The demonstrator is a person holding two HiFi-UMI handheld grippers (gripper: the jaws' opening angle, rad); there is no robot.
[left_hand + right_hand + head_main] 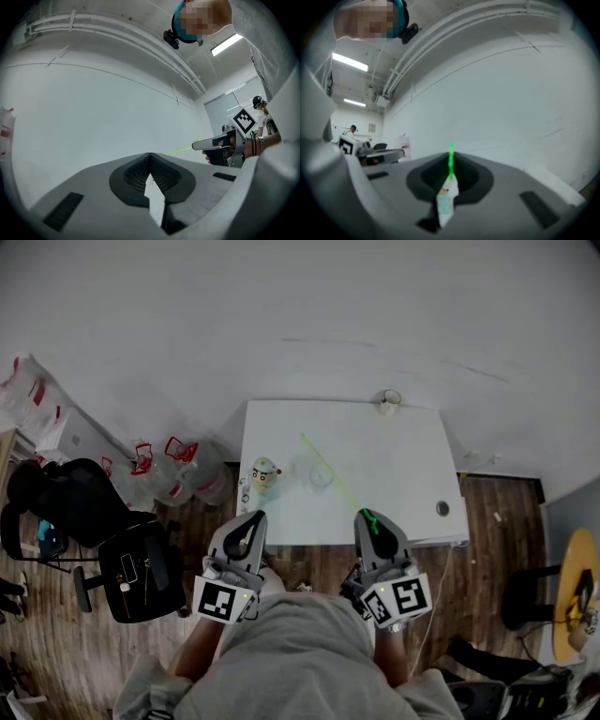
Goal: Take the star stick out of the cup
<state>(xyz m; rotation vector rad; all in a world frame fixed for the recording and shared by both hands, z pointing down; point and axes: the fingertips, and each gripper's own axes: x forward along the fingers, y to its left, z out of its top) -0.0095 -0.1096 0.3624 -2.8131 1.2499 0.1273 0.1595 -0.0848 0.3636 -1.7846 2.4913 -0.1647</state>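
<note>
The star stick (336,476) is clamped in the right gripper (368,518), whose jaws are closed on it close to its printed star end. That hold is thin and near one end, so we judge the stick could pivot or slip between the pads if swung quickly. The free tip is the other risk. In the head view it runs past the clear cup (321,474) near the middle of the table (403,456), and a careless sweep could tip that cup or the figurine (265,479) by the left edge.

The right gripper view shows the green shaft bare against the wall, so we take it as out of the cup. Its long axis runs from the near edge toward the far left corner. The plain tip leads and seems angled upward, with the star end behind the jaws.

The left gripper (255,518) hangs at the near edge, jaws pressed together on nothing.
</note>
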